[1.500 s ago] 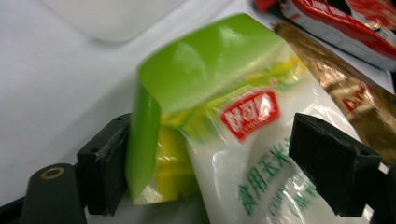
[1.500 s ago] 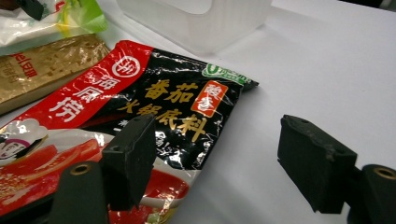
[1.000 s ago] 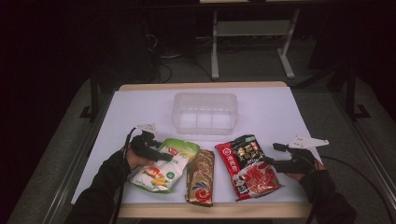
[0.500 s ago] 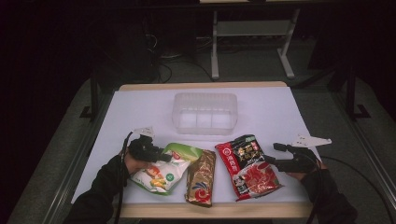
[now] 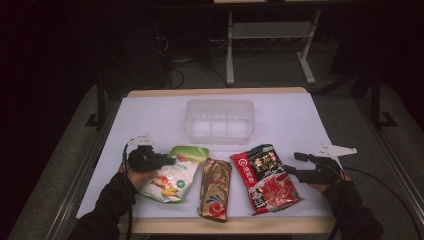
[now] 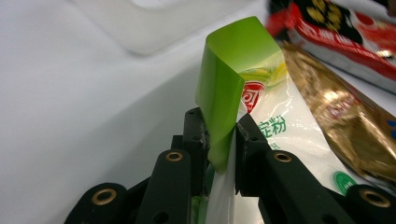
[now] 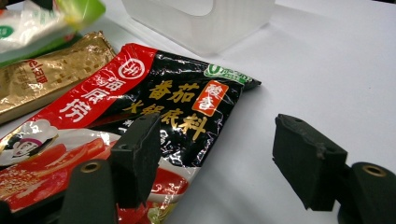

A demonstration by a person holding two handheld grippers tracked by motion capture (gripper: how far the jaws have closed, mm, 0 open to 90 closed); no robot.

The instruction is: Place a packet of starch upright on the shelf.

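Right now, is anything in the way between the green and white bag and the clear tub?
Nothing visible. The left gripper is pinching the green-topped bag, and only bare white table lies between it and the clear plastic tub.

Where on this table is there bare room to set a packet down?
Bare table lies left and right of the clear bin. The front is crowded: green-white packet, gold packet and red packet lie side by side between both grippers.

- Pouch (image 5: pixel 172 175): white with a green top, red logo, orange food picture.
- Packet (image 5: pixel 215 189): gold with a red-blue swirl.
- Bag (image 5: pixel 265 177): red and black, gold lettering.
- Tub (image 5: pixel 220 120): clear, frosted.
- Desk (image 5: pixel 300 125): white.
- Tongs (image 6: pixel 219 140): black.
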